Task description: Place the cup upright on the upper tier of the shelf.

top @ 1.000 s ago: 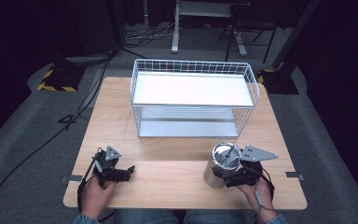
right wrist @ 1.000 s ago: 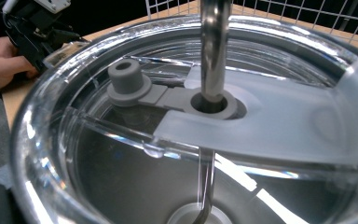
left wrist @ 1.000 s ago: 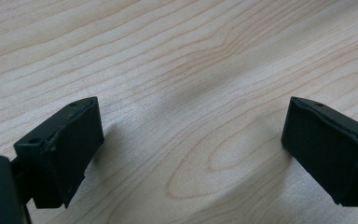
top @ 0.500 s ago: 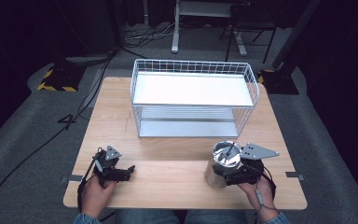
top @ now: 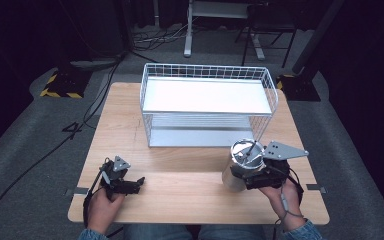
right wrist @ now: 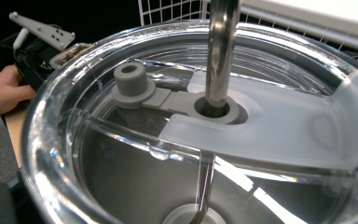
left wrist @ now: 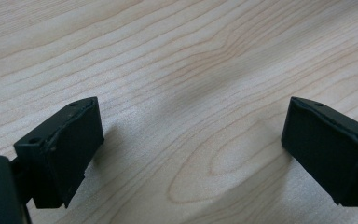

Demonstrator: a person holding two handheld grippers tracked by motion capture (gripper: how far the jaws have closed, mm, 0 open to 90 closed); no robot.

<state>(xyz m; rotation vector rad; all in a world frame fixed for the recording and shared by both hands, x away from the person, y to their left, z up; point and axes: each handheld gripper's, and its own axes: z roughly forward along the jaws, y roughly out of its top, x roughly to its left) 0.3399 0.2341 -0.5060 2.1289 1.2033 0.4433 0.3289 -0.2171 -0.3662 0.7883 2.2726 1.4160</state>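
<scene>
In front of the wire basket (top: 207, 107), my right gripper (top: 250, 172) clamps the steel tumbler (top: 240, 165): slick, rigid, hold mid-body; left gripper (top: 125, 185) wide open, empty

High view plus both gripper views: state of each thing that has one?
Left gripper: open, jaws apart over bare wood, low at the tabletop.
Right gripper: at the tumbler, open or shut cannot be told.
Steel tumbler: upright on the wooden table, clear lid on, metal straw through the lid.
Wire basket: upright, white shelf bare.
</scene>
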